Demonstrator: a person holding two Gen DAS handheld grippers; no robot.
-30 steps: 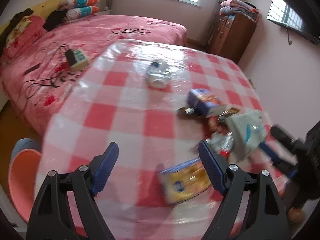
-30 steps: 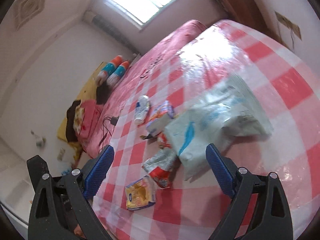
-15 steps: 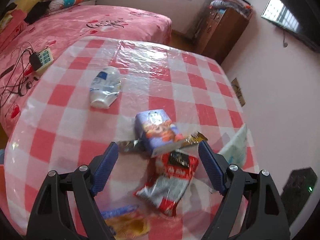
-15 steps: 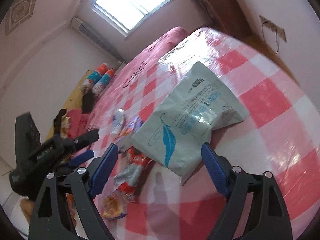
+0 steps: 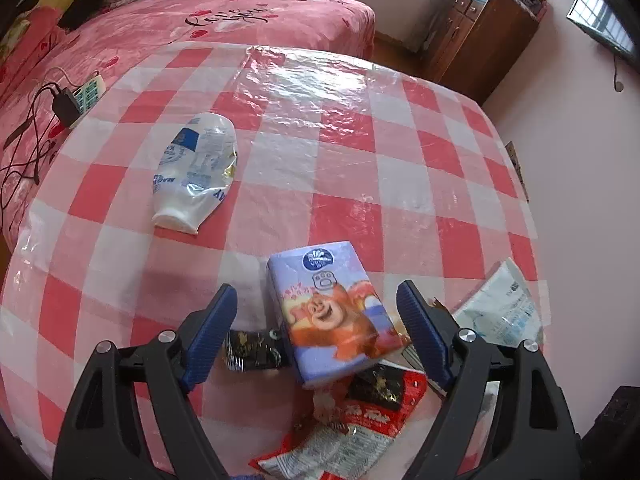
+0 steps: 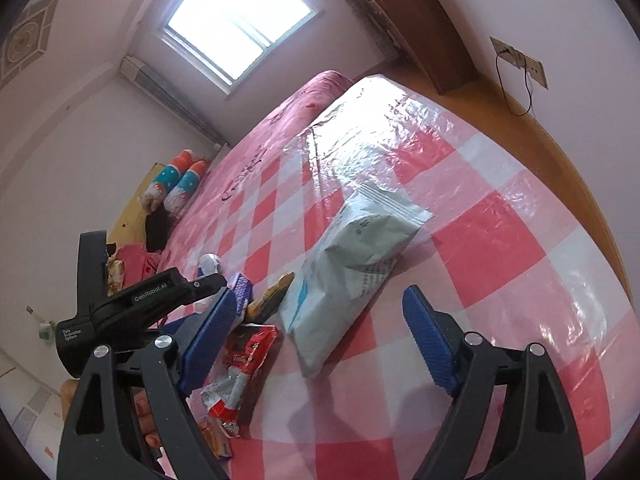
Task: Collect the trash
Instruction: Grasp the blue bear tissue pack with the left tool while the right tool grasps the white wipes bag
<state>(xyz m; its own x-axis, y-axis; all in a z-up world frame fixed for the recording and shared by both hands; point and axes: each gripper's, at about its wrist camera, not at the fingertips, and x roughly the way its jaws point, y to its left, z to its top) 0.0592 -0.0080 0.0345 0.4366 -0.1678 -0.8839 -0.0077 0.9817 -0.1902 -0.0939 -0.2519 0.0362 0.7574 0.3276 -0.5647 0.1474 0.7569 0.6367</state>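
- Your left gripper (image 5: 316, 328) has its blue fingers (image 5: 212, 332) wide apart, pointing steeply down at the bench (image 5: 340, 128); nothing is clamped between them.
- A lilac tissue pack (image 5: 332, 312) printed with a cartoon bear lies in the gap between those fingers, touching neither pad as far as the left wrist view shows.
- One end of that pack rests on a red and silver snack wrapper (image 5: 360, 432), which lies nearest to you on the checked cloth.
- A small dark wrapper (image 5: 252, 350) sits just beside the pack, close to the left-side finger.
- A crumpled white plastic bag with blue print (image 5: 196, 172) lies alone farther out, well apart from the pile.
- Your right gripper (image 6: 316, 340) also has its fingers (image 6: 430, 340) apart and empty, angled down across the bench.
- A pale grey-white sealed pouch (image 6: 352, 264) with a blue mark lies flat ahead of the right gripper, its near end between the lines of the two fingers; neither finger touches it.
- From the right wrist view, the red wrapper (image 6: 240, 368) lies just beside the pouch, and your left gripper's black body (image 6: 132, 312) hangs over the pile.
- A clear plastic sheet (image 5: 320, 80) covers the red and white cloth.
- A pink bed (image 5: 200, 20) stands beyond the bench, with a power strip (image 5: 86, 92) and dark cables on it.
- A wooden cabinet (image 5: 480, 36) stands by the wall with folded blankets on top.
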